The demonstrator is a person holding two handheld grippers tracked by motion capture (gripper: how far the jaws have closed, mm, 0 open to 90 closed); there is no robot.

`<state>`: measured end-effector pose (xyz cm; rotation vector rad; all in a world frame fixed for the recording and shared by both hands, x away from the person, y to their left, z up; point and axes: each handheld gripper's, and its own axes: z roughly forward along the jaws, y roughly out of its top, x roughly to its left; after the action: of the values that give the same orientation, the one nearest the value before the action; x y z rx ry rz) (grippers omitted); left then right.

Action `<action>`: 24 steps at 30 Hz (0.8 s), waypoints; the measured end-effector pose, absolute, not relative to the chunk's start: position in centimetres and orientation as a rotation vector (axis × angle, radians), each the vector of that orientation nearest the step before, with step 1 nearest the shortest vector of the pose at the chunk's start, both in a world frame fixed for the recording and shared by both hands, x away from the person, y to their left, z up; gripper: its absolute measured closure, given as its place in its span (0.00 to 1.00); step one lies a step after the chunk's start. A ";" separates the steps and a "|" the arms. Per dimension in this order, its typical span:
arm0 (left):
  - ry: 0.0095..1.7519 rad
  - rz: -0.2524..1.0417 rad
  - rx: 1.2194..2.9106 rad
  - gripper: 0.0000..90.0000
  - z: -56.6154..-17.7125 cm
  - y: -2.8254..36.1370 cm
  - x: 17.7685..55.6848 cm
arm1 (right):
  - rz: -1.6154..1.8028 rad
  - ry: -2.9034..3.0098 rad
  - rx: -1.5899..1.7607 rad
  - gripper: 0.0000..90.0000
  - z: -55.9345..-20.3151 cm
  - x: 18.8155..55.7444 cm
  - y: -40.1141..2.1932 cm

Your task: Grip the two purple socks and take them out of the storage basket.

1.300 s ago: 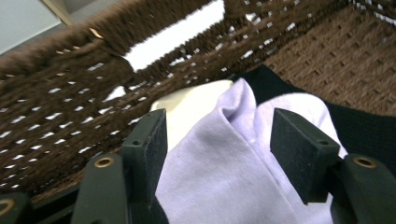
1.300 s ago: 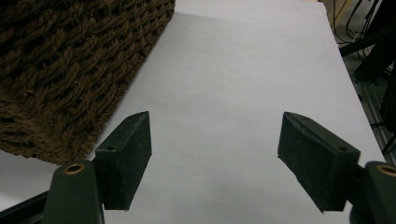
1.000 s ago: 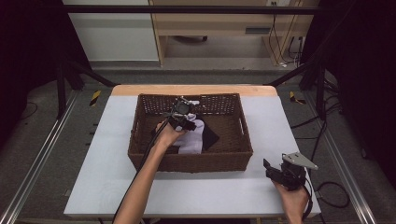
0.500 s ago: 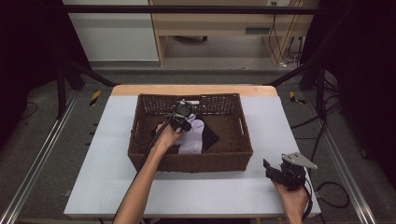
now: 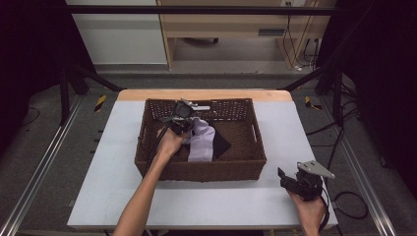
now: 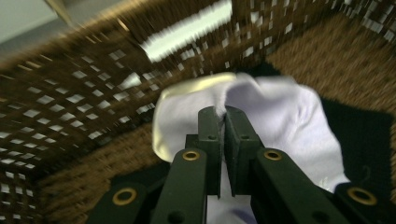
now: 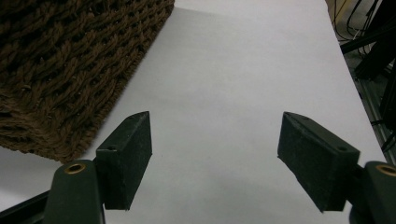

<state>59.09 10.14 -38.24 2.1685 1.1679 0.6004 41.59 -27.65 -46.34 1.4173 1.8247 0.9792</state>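
Lifting white cloth from the basket: left tool just closed, clamped on a fold. Raise slowly, clearing the rim. Right tool apart over the tabletop.

Brown woven basket — white cloth, black cloth.

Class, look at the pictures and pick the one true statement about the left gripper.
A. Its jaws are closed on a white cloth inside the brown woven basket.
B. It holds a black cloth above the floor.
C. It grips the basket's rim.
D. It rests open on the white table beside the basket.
A: in the left gripper view the left gripper has its jaws pinched on a fold of the white cloth, with the brown woven basket walls around it.
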 end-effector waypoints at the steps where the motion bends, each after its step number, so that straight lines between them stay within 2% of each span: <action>1: 1.161 0.608 2.142 0.94 -37.9 10.5 58.9 | 0.977 1.824 1.416 0.29 -46.3 41.6 -27.6; 7: 1.110 0.638 1.990 0.94 -35.8 12.6 57.1 | 0.973 1.821 1.418 0.29 -46.4 41.6 -27.6; 12: 1.044 0.683 1.931 0.94 -34.8 13.4 55.0 | 0.974 1.817 1.417 0.29 -46.3 41.6 -27.7; 24: 0.947 0.615 1.749 0.94 -32.7 16.0 50.7 | 0.976 1.810 1.421 0.33 -46.2 41.5 -27.8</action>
<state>50.65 16.01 -32.73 1.7493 0.9465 0.6152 41.46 -27.82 -46.23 1.4213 1.8099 0.9757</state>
